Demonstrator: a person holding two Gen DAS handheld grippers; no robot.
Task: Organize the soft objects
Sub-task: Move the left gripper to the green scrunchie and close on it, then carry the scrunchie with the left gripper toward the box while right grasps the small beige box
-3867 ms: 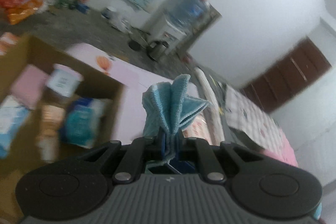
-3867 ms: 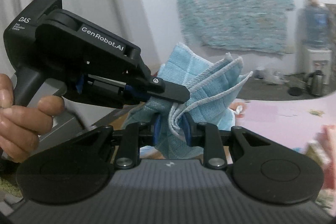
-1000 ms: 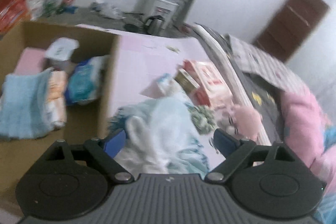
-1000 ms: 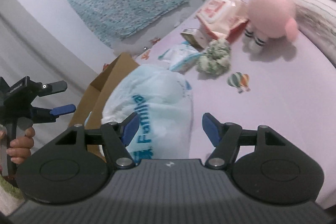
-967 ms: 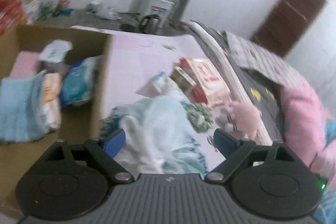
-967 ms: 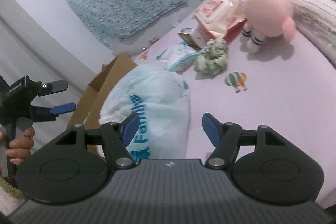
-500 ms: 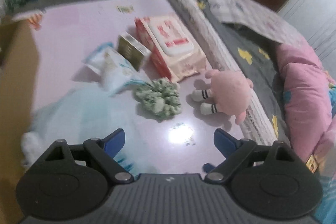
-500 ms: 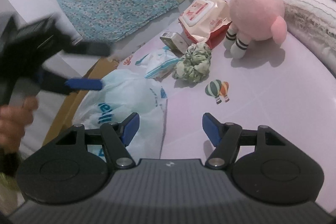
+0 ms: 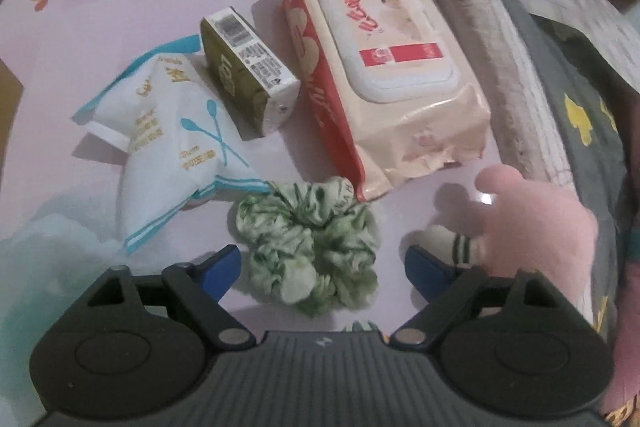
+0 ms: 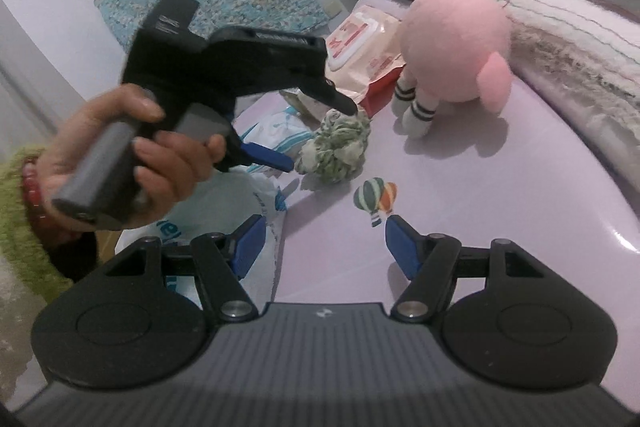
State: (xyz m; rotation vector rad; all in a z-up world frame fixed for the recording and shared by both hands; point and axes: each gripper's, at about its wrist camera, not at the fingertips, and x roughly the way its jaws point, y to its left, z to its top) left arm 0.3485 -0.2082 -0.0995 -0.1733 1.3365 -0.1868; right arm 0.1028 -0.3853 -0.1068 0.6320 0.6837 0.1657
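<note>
Scrunchie [image 9: 310, 245] lies between the left gripper's [image 9: 322, 269] wide jaws, just narrowing, ungripped; plush pig [image 9: 536, 227] at three o'clock. Right gripper [image 10: 322, 247] half-open, empty.

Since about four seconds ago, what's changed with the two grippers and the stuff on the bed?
Both grippers let go of the blue towel. The left gripper swung from the box down over the scrunchie, jaws open and just closing slightly. The right gripper is open and empty. Plush and wipes stayed put.
</note>
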